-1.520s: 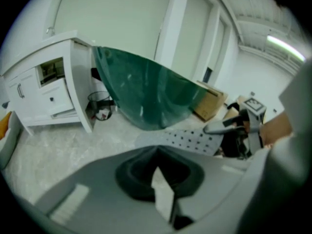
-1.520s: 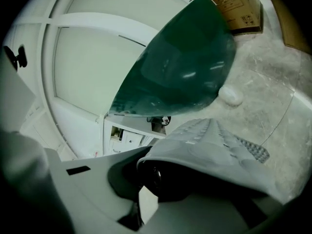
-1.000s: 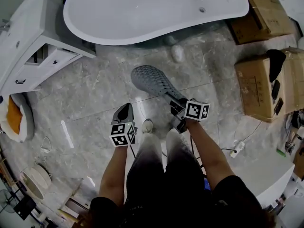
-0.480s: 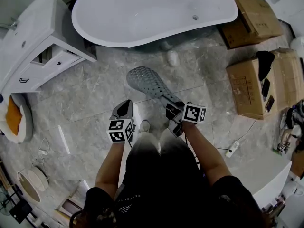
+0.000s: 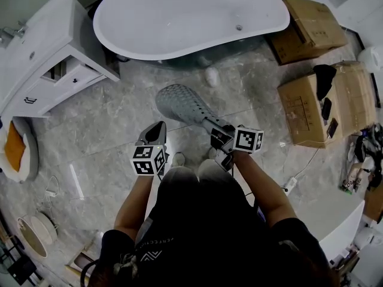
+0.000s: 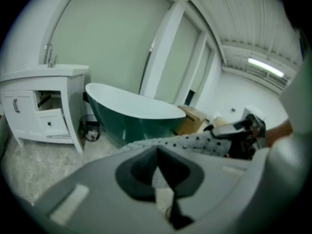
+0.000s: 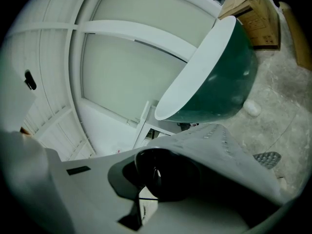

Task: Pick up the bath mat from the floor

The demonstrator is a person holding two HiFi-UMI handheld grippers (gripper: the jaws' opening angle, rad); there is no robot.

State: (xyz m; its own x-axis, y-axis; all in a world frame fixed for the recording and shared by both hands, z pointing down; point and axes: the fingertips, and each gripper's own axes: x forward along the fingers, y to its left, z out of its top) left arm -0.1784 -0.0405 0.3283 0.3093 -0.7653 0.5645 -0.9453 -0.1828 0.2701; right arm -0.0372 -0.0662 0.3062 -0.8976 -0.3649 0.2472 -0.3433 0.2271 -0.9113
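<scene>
Two grippers hung just in front of the bathtub (image 5: 191, 17): the right gripper (image 5: 216, 133) had its fingers pinching one end of the bath mat (image 5: 179, 100), held off the floor pointing tubward, while the left gripper (image 5: 157, 129), fingers pressed together and empty, seemingly waited in reserve

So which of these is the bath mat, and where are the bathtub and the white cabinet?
bath mat (image 5: 182, 103), head view, on its perforated grey middle.
bathtub (image 5: 179, 17), head view, on the bare white inside of the basin.
white cabinet (image 5: 39, 37), head view, on its bare top.
</scene>
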